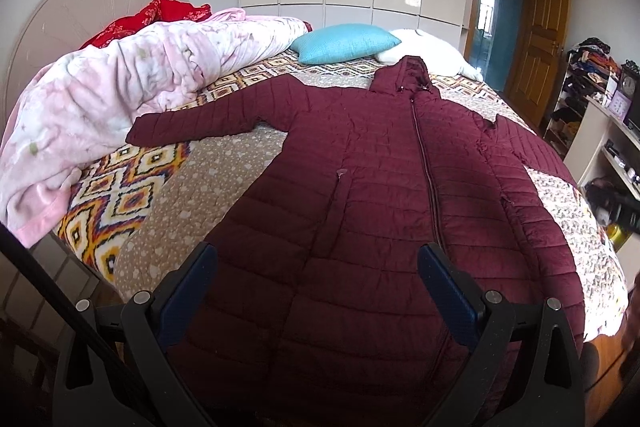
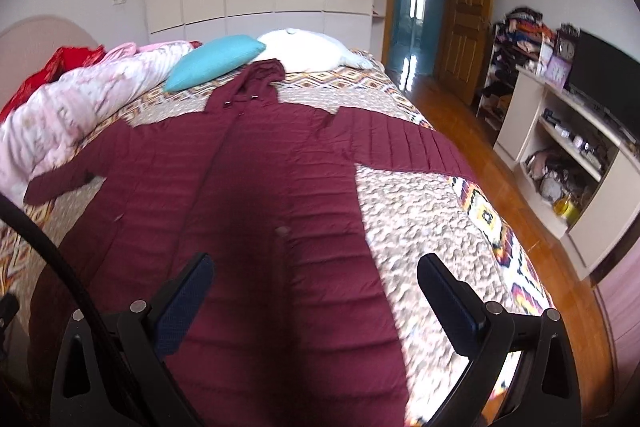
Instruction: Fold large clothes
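A long maroon quilted hooded coat [image 1: 372, 167] lies spread flat, front up and zipped, on the bed [image 1: 132, 195], hood toward the pillows and both sleeves stretched out sideways. My left gripper [image 1: 316, 267] is open and empty, above the coat's lower part near the hem. In the right wrist view the coat [image 2: 248, 195] fills the middle. My right gripper [image 2: 312, 279] is open and empty above the coat's lower right side, with its right finger [image 2: 444, 291] over the bedspread [image 2: 424, 223].
A rumpled pink quilt [image 1: 132, 83] and a red cloth [image 1: 152, 15] lie at the bed's left. A turquoise pillow [image 1: 344, 43] and a white pillow [image 1: 424, 51] lie beyond the hood. A TV stand with shelves [image 2: 568, 147], a clothes rack [image 2: 516, 47] and wood floor [image 2: 480, 155] are right of the bed.
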A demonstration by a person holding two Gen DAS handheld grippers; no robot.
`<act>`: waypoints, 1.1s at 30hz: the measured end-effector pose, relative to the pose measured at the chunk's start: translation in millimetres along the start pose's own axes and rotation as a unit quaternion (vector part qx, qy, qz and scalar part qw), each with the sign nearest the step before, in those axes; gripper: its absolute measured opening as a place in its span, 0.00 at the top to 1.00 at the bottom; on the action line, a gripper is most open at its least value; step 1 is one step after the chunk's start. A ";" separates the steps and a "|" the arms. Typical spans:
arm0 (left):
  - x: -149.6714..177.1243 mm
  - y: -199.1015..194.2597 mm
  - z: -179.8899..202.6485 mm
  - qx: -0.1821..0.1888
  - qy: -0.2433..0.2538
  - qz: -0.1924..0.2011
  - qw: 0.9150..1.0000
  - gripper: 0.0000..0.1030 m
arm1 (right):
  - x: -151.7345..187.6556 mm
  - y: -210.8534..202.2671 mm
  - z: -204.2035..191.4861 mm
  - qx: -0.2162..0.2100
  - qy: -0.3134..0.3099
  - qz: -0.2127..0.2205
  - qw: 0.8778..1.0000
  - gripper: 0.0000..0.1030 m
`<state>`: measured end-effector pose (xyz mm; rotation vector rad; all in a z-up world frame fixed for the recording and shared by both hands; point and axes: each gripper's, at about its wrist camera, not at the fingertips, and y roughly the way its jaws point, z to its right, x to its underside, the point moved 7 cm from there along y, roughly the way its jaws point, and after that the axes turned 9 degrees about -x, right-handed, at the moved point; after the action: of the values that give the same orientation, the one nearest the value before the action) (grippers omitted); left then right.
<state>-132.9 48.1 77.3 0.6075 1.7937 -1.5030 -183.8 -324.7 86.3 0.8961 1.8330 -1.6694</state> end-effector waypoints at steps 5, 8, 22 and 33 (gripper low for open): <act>-20.7 27.6 6.5 -0.003 0.011 -0.003 1.000 0.03 | -31.7 74.0 100.4 -0.012 0.118 -0.070 0.990 0.34; -29.2 47.5 7.1 -0.006 0.003 -0.013 1.000 0.03 | -41.2 121.0 152.4 -0.045 0.208 -0.098 0.972 0.34; -34.4 125.4 18.5 -0.034 0.006 -0.067 0.997 0.03 | -74.1 242.6 289.4 -0.038 0.441 -0.048 0.895 0.33; -30.8 134.2 6.2 -0.051 -0.003 -0.075 0.996 0.03 | -207.3 179.5 196.4 0.038 0.206 -0.005 0.978 0.90</act>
<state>-12.9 73.4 14.4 0.4242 1.9345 -1.4986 74.1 -541.9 96.9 1.3518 2.0456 -1.6604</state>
